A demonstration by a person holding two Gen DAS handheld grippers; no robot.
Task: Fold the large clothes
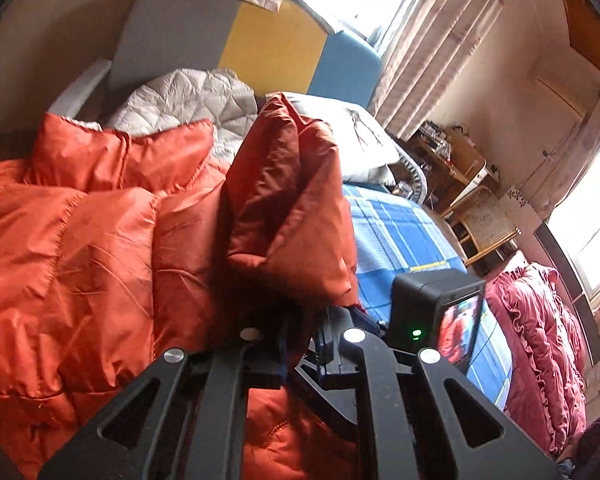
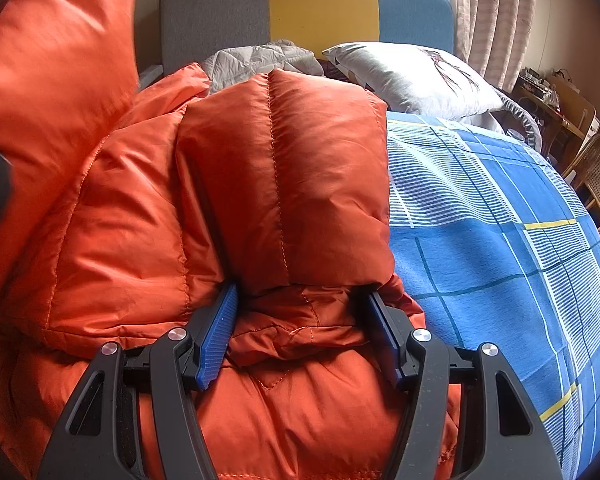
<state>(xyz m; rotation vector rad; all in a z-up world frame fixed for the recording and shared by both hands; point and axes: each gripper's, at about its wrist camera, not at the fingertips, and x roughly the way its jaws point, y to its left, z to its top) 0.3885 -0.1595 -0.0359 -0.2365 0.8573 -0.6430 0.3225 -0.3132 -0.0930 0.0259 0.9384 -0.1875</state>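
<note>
So the bed [image 2: 500,240] is the anchor here, with its blue plaid sheet and a headboard [image 2: 320,4] in grey, yellow and blue panels. The orange puffer jacket [image 2: 140,220] takes up the left half of the bed, right beside the bare plaid part. It's bunched and partly folded, so I can't really call a clean long axis, but the quilted seams on the top fold run from the foot end up toward the headboard, and that folded section points the same way.

Between the jacket and the headboard there's a grey quilted blanket [image 1: 188,100], and just right of that a white pillow [image 2: 412,76]. Off the bed's right side, in the left wrist view, a dark red ruffled quilt [image 1: 540,340] hangs low, and there's a wicker chair [image 1: 488,220] near the wall.

The right gripper [image 2: 300,328] sits at the near edge of the jacket with its blue pads [image 2: 216,340] spread wide, straddling a thick puffy fold; the fold fills the gap between them.

The left gripper [image 1: 296,344] has its jaws pressed almost together, pinching a flap of the jacket that stands up in front of it, leaning toward the headboard.
</note>
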